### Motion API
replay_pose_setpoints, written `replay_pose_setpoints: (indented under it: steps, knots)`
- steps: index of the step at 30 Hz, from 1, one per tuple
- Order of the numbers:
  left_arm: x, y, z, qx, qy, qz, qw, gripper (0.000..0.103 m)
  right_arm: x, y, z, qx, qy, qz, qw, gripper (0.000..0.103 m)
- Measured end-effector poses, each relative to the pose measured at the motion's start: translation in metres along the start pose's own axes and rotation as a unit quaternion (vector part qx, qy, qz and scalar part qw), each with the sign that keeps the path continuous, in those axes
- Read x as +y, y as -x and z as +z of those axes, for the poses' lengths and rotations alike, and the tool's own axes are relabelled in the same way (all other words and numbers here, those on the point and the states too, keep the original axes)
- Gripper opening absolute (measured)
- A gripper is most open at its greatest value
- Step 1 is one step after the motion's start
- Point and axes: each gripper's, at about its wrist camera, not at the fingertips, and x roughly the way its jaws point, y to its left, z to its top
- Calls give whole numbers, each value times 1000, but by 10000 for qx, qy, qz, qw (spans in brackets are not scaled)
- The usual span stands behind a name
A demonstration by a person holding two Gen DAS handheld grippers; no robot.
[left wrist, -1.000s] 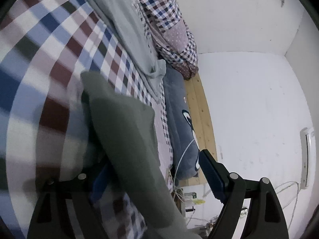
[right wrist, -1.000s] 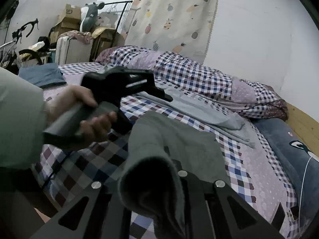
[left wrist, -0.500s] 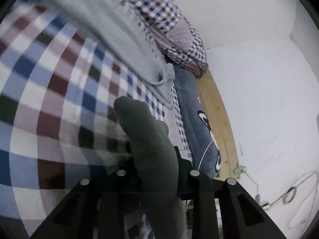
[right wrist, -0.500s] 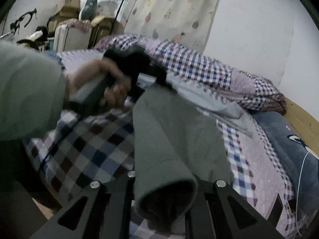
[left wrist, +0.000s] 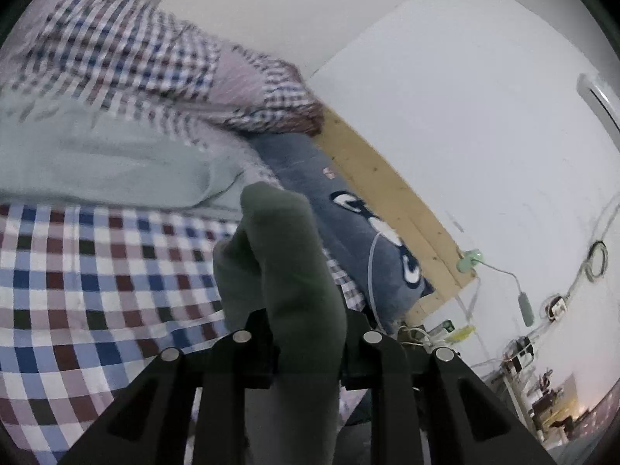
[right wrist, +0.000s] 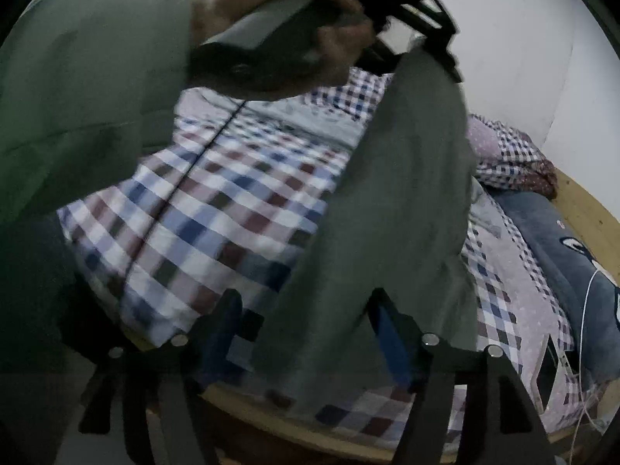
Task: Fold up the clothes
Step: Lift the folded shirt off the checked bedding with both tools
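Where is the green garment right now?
The green garment hangs above the checked bed sheet, pinched at its top in the left gripper. Its lower part hangs between the right gripper's open fingers.

Green garment [right wrist: 391, 201] hanging between spread right hand-held gripper [right wrist: 306, 333] fingers, checked bedsheet [right wrist: 217, 209] below

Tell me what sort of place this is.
Most likely a bedroom in a home: a bed with a checked sheet, a bunched checked quilt by the wall, and a blue pillow along a wooden bed frame.
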Motion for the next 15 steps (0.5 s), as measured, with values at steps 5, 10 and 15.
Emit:
replay_pose_setpoints:
  steps: [5,10,15]
  knots:
    - [-52,33,-4,-139,-194,271,9993,21,0,34,22,-275,-346,-67,9990,74]
    - [-105,35,-22,310,-690,870,9933,21,-15,66,42,-657,-920,-169,9934,78]
    - [-146,27,-42,613,-930,1328,9849,21,-20,63,47,-382,-1224,-204,9915,78]
